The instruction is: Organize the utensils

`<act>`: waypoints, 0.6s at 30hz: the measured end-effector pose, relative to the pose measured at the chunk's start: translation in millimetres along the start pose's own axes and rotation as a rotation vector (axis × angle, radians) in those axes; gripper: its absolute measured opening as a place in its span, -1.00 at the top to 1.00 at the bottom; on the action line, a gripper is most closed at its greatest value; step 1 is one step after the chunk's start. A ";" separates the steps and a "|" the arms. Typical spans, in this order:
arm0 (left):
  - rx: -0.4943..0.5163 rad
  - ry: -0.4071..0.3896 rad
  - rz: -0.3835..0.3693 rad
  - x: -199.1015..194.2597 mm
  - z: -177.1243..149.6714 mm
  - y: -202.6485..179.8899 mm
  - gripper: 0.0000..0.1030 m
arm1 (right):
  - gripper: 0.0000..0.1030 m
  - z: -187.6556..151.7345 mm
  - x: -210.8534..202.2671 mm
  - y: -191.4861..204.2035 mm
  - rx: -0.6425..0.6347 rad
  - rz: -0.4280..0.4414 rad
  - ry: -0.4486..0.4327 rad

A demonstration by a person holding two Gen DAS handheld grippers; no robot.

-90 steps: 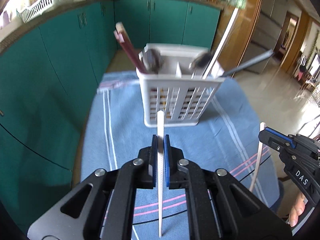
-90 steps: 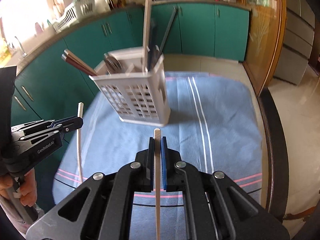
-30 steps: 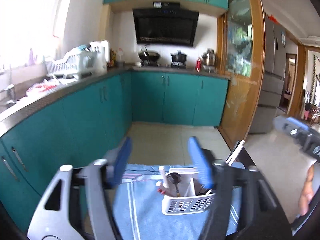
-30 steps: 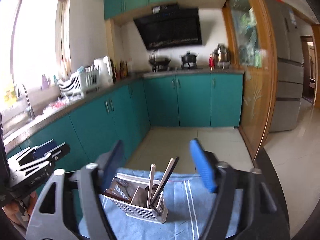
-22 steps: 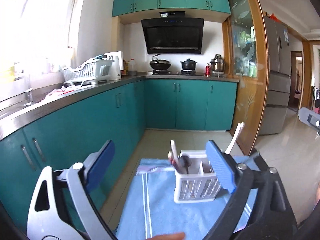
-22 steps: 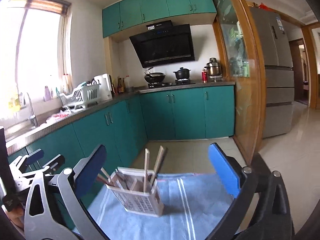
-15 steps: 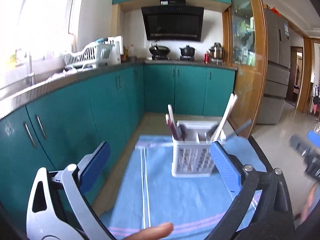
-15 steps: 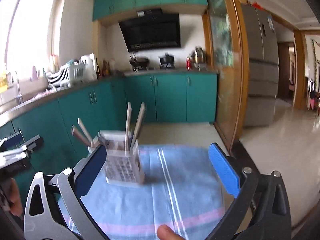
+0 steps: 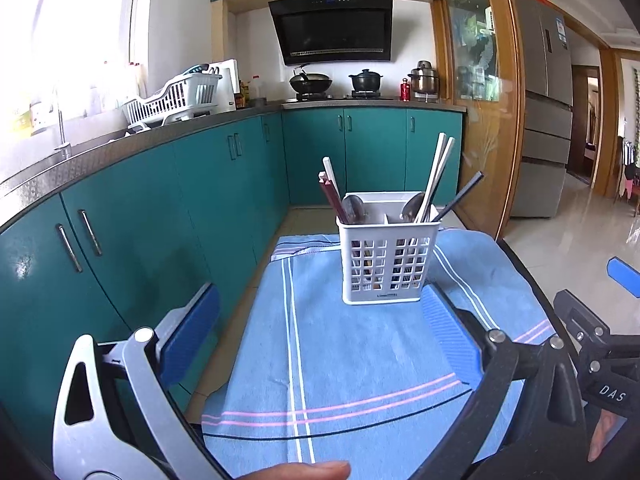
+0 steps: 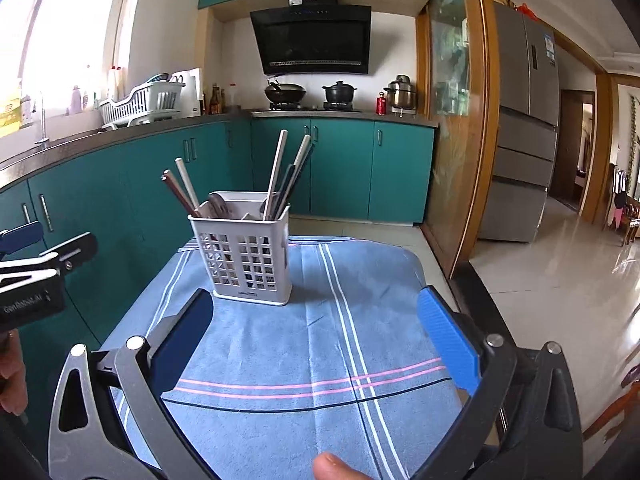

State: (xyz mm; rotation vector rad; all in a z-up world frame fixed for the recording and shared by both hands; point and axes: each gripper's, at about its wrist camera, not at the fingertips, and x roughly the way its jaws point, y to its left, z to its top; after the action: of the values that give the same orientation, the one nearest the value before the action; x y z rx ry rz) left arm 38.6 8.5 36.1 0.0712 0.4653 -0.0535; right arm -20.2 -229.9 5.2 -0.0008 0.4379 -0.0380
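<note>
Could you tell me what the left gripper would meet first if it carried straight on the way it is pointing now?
Probably the blue cloth just short of the white utensil basket. The left gripper stands open and empty, angled downward over bare cloth, the basket straight ahead. Depth is hard to judge here.

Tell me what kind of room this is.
Most likely a home kitchen: a range hood hangs over a wok and pot on the stove, teal cabinets line the counter, and a dish rack sits near the tap.
</note>
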 end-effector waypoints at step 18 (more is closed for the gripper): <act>0.014 0.010 -0.033 -12.3 -13.6 -11.2 -0.92 | -0.94 -18.6 -15.9 -1.9 0.008 -0.009 0.032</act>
State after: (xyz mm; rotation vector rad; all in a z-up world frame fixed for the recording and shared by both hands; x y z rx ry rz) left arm 20.8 -1.1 28.9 0.0773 0.4760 -0.0883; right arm -42.5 -231.1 -4.9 0.0061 0.4697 -0.0487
